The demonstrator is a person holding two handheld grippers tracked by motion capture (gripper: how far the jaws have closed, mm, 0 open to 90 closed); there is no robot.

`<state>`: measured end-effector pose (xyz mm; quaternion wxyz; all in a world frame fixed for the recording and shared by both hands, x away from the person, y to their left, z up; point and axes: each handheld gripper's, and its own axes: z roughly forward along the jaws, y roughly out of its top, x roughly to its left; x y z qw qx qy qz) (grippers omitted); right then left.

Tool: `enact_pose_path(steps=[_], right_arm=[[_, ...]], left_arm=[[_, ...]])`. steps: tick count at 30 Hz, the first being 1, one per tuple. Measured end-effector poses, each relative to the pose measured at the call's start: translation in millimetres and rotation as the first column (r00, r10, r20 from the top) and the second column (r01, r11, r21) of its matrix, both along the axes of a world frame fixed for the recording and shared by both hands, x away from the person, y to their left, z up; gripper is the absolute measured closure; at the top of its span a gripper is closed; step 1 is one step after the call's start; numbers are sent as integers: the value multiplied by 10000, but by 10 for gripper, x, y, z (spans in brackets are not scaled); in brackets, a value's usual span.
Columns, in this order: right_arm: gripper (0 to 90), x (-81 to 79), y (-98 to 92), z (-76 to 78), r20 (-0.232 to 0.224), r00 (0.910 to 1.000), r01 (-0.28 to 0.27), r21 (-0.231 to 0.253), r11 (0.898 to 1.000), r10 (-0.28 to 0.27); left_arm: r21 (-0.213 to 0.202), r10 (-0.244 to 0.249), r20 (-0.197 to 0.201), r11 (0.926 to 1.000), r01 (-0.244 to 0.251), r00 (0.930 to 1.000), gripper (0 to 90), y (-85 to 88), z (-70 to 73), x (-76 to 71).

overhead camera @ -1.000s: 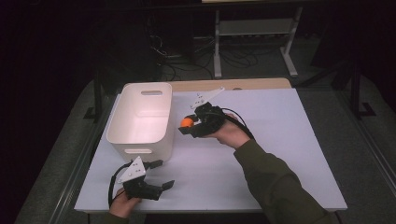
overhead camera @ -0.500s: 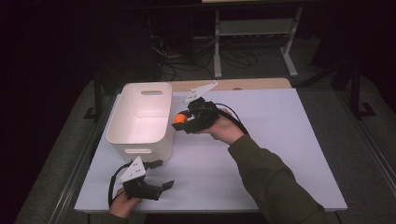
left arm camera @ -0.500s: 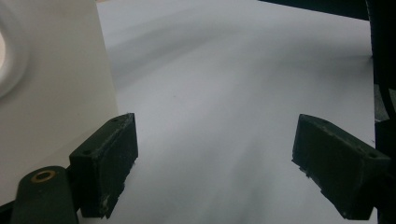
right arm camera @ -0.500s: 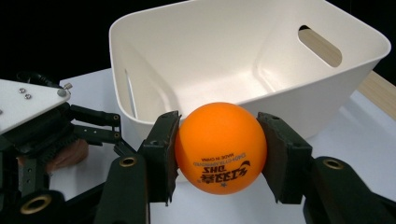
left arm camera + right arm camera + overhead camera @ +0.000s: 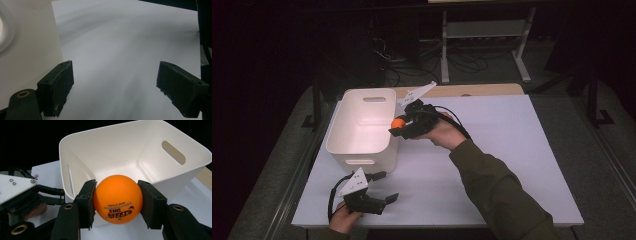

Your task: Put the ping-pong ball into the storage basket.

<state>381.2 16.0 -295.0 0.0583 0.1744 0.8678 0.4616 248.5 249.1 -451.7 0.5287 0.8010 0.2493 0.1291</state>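
The right gripper (image 5: 398,125) is clamped on an orange ball (image 5: 118,198) at the near-right rim of the white bin (image 5: 357,127), while the left gripper (image 5: 387,187) rests on the table (image 5: 522,150), jaws wide apart.
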Motion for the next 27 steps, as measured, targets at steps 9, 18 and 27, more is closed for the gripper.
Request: enact_pose_path(steps=[9,18,27], right_arm=[[498,42,132,35,-27,10000,-64,-3,10000,64],[498,99,287,88,33,9999,-153,-127,9998,153],[497,139,452,114,91,9997,-241,-249,9994,244]], left_arm=[[-12,-6,13,10000,6,10000,141,-1,-1,-1],[-15,-24,10,10000,24,10000,141,-1,-1,0],[-30,-20,6,10000,20,10000,141,-3,-2,-4]])
